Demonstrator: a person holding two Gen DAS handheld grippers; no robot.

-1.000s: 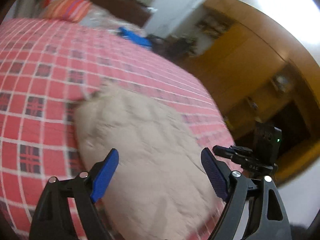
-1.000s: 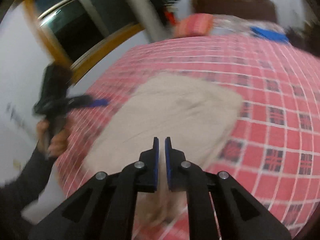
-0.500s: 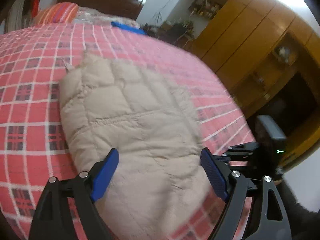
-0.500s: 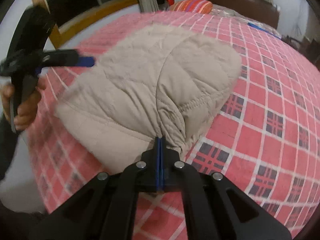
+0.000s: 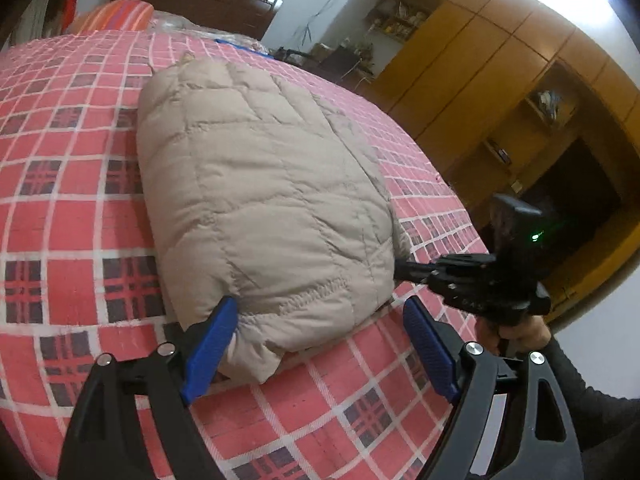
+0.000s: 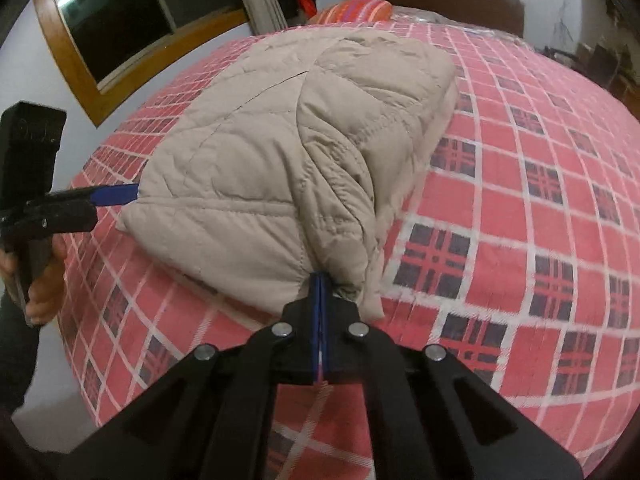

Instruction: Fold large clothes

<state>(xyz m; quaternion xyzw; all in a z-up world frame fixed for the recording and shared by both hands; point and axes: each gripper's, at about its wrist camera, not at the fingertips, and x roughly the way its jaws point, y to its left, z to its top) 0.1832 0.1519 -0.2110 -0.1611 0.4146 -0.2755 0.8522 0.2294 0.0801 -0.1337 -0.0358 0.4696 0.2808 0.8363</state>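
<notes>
Right tongs (image 6: 320, 280) pinching beige jacket (image 6: 280, 128)

Dim indoor light (upper-right glare), fisheye-bent edges, slight blur.

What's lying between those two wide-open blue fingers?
The near end of the beige puffer jacket on the checked bedspread, touching the left finger, seen from the left wrist view.

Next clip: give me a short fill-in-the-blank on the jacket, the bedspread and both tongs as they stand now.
1. The right tongs are ____ on the beige puffer jacket.
2. The left tongs are ____, holding nothing.
3. The jacket lies on a red ____ bedspread.
4. The pads of the left tongs are coloured ____.

Missing words: shut; open; checked; blue
</notes>
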